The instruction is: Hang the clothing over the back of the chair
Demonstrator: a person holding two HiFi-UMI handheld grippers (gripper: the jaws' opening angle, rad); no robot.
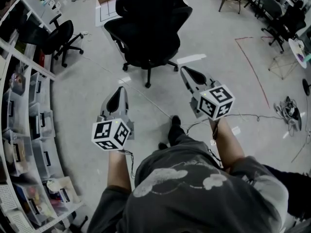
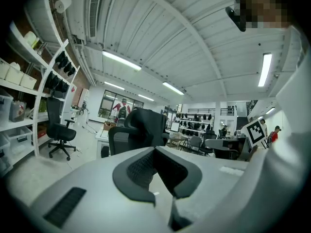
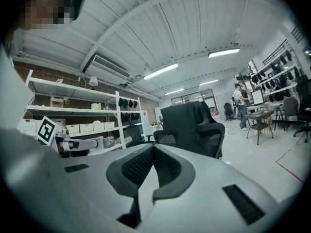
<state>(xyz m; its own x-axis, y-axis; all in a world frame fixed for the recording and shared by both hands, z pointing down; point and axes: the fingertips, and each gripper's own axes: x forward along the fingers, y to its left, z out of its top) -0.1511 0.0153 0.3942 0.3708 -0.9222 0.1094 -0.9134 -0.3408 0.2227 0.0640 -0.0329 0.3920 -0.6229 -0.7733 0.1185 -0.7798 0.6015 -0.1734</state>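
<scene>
A black office chair point(image 1: 146, 30) stands on the floor ahead of me, with dark clothing point(image 1: 150, 4) draped over its back. My left gripper point(image 1: 116, 97) and right gripper point(image 1: 190, 73) are held side by side in front of my body, both short of the chair and touching nothing. Both are shut, with nothing between the pads. The left gripper view shows the chair point(image 2: 141, 130) beyond the closed left gripper point(image 2: 155, 152). The chair with the dark clothing point(image 3: 192, 123) also appears in the right gripper view, past the closed right gripper point(image 3: 153, 149).
A second black office chair point(image 1: 58, 35) stands at the left beside white shelving with storage bins point(image 1: 29, 120). Thin cables point(image 1: 243, 116) run across the floor, and red tape lines point(image 1: 255, 67) mark it at the right. More chairs and tables point(image 1: 272, 8) stand far right.
</scene>
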